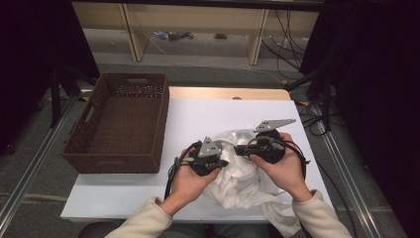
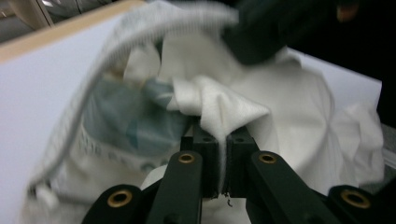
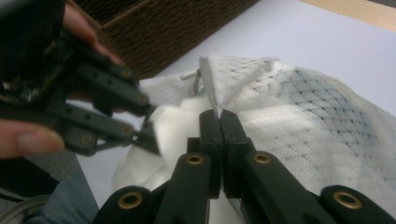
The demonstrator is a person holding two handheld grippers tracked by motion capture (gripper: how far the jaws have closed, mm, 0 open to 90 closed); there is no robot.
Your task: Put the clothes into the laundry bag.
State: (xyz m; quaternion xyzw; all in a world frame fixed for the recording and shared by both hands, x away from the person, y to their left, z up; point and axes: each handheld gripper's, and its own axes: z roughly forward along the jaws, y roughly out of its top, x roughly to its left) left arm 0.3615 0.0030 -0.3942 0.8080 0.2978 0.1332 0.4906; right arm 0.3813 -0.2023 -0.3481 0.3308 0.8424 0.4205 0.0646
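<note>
Near the front of the white table (image 1: 198, 119) lies a white mesh bag (image 3: 299, 107) with a white cloth (image 2: 224, 102) partly inside it. My left gripper (image 2: 223, 140) is shut on a raised fold of the cloth. My right gripper (image 3: 218, 119) is shut on the bag's mesh edge and holds it up. From the high view the left gripper (image 1: 224, 162) and the right gripper (image 1: 237, 148) meet tip to tip over the white heap (image 1: 237, 183). The right gripper view has the left gripper (image 3: 147, 137) close by at the left.
A brown wicker basket (image 1: 161, 124) stands empty on the table's left part, and its wall (image 3: 159, 32) fills the top of the right gripper view. Part of the cloth hangs over the table's front edge. Metal rails run along both sides of the table.
</note>
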